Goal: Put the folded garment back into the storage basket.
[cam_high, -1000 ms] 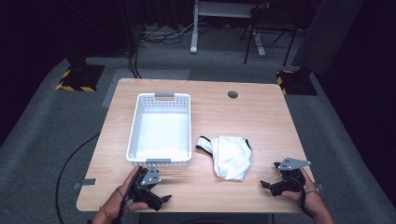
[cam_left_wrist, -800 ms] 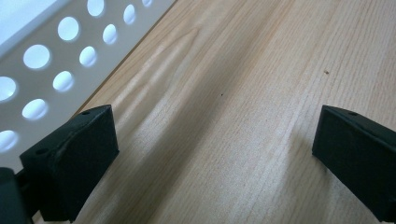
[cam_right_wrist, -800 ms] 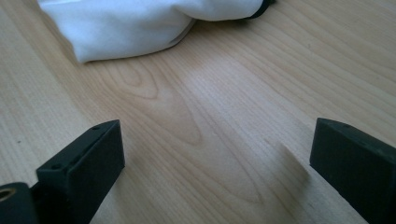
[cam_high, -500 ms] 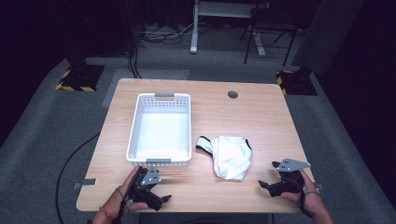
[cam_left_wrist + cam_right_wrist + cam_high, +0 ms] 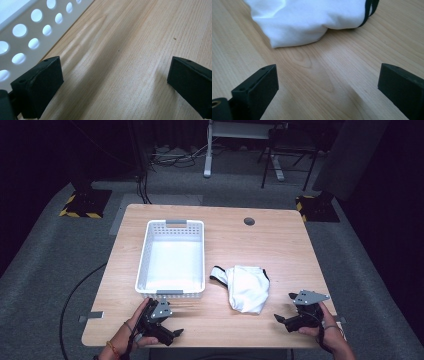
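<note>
White basket [image 5: 172, 260], empty, left-centre of desk [image 5: 280, 245]; white garment [image 5: 246, 287] bunched beside it, likely awaiting transfer. Left gripper [image 5: 167, 332] and right gripper [image 5: 290, 320] at the near edge, jaws spread, holding nothing.

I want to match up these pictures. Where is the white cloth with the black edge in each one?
High view: white crumpled cloth with black trim lies right of the basket, centre-right.
Left gripper view: not in it.
Right gripper view: white cloth at top, beyond the open jaws.
Shared landmark: light wooden table.

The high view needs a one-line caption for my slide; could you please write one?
Both open grippers, left and right, rest near a white garment beside an empty basket.
</note>
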The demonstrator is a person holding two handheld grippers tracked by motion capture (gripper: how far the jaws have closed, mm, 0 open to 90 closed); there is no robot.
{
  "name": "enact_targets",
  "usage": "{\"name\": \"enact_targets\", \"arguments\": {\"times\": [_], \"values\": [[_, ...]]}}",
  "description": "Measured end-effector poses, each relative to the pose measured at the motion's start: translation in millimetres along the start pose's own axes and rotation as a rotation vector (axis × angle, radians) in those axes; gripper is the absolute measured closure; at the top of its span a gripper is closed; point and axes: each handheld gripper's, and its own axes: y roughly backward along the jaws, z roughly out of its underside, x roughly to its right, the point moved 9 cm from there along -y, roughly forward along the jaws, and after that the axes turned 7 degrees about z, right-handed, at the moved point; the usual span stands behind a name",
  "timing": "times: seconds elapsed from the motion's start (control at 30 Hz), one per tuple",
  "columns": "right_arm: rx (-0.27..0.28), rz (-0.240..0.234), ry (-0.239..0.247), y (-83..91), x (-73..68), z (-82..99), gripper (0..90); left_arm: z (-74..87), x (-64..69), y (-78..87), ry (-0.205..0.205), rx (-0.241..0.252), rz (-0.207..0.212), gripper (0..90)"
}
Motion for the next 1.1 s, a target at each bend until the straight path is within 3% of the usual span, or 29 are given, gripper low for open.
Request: {"name": "enact_targets", "arguments": {"times": [0.37,0.7,1.1], "values": [[0.016,-0.027,0.029,2.1,-9.0,-9.7,6.7,0.0,0.0,0.0,-0.001,-0.001,0.000,0.3],[0.032,-0.011,0.036,0.3,-8.8,-22.4,6.0,0.0,-0.1,0.0,-0.001,-0.001,0.000,0.2],[0.028,-0.018,0.092,-4.0,-10.4,-41.6,6.1,0.0,0.0,0.0,-0.001,-0.001,0.000,0.2]]}}
